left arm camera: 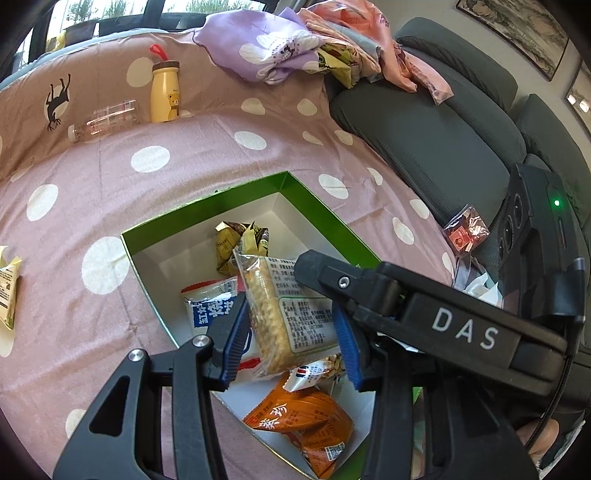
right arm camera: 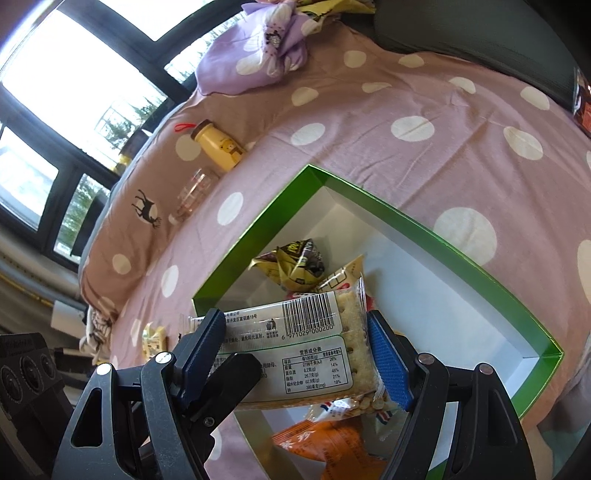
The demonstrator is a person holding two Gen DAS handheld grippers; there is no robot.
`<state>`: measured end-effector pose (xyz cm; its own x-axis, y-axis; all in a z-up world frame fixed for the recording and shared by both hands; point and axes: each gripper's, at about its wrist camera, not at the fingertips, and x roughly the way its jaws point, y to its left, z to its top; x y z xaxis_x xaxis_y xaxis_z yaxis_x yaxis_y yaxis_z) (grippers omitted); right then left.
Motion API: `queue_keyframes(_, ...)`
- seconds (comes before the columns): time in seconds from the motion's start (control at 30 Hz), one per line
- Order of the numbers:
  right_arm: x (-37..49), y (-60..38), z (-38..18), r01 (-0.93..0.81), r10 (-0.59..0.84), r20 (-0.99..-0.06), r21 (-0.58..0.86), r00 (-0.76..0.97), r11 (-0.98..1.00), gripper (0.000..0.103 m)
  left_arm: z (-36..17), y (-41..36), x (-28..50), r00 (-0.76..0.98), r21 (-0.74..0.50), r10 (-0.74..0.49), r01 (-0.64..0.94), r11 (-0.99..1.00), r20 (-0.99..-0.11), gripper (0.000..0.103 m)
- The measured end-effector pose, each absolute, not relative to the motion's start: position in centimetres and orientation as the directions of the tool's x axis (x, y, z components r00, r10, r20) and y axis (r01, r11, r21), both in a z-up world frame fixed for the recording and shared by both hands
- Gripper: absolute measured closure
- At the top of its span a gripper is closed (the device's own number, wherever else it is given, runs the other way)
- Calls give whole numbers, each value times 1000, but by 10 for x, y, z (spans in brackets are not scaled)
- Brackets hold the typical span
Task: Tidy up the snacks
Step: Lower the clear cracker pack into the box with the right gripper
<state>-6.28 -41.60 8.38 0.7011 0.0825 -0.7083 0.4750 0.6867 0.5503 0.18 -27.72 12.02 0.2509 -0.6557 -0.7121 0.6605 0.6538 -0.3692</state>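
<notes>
My right gripper (right arm camera: 295, 354) clamps the cracker packet (right arm camera: 295, 350) above the green box (right arm camera: 436, 236) | my left gripper (left arm camera: 288, 332) gapes beside it (touching? cannot tell) | orange packet (left arm camera: 306, 421) inside.

Two bottles (left arm camera: 155, 98) — one box (left arm camera: 321, 206)

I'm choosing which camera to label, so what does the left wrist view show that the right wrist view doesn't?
Only the left wrist view shows the framed picture on the wall and the pink cloth. Only the right wrist view shows the barcode on the cracker packet. Both show that packet between the fingers, the green box, the orange packet inside it and the yellow bottle.
</notes>
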Motion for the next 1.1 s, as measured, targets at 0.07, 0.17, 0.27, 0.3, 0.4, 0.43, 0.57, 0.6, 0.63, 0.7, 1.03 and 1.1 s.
queue_keyframes(0.07,-62,-417,82,481,81,-713,548,696,684,24,119,-279,2,245,-372,-654,659,653,-715,59)
queue_keyframes(0.17,-61,-419,79,491,81,-722,544,688,680,24,115,-281,3,235,-378,-652,655,654,-721,59)
queue_keyframes(0.27,-60,-422,75,500,85,-730,543,678,674,24,111,-283,4,223,-386,-650,650,655,-727,59)
queue_keyframes(0.3,-60,-423,74,504,86,-734,542,674,673,24,110,-284,5,219,-389,-649,649,655,-728,59)
queue_keyframes(0.4,-59,-426,70,516,84,-743,537,664,668,24,106,-287,6,206,-395,-646,645,654,-735,59)
queue_keyframes(0.43,-59,-427,69,521,83,-747,534,659,666,24,105,-288,7,203,-396,-645,644,654,-737,59)
queue_keyframes(0.57,-57,-430,65,531,85,-756,530,648,661,24,101,-290,9,191,-400,-642,642,654,-742,59)
queue_keyframes(0.6,-57,-430,64,533,85,-758,529,646,660,24,100,-290,9,188,-402,-642,641,654,-743,59)
queue_keyframes(0.63,-56,-430,63,536,86,-761,527,643,660,24,99,-291,10,184,-405,-641,638,655,-745,59)
queue_keyframes(0.7,-55,-430,61,541,87,-767,524,636,658,24,97,-291,10,178,-410,-640,635,655,-748,59)
queue_keyframes(1.03,-52,-431,53,563,81,-790,501,608,658,24,85,-292,14,149,-422,-630,623,659,-762,59)
queue_keyframes(1.1,-51,-431,53,565,76,-792,496,606,659,24,83,-292,17,137,-436,-634,616,656,-761,59)
